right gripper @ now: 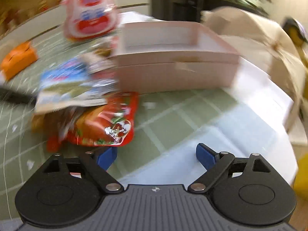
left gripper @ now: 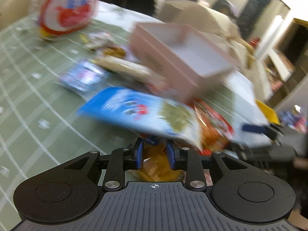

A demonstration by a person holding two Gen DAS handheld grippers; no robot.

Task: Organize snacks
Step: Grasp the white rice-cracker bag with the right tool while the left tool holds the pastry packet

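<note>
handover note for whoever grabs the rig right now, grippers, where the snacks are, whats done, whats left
Left gripper: jaws nearly shut on a yellow-orange snack packet.
Right gripper: open, empty, over the green tablecloth.
Pink box: open, looks empty.
Loose beside it: blue-and-white bag, red bag, large red-and-white bag further back, orange pack off to the side.
Done: nothing boxed yet.
Left: presumably box them, starting with the held packet.
</note>
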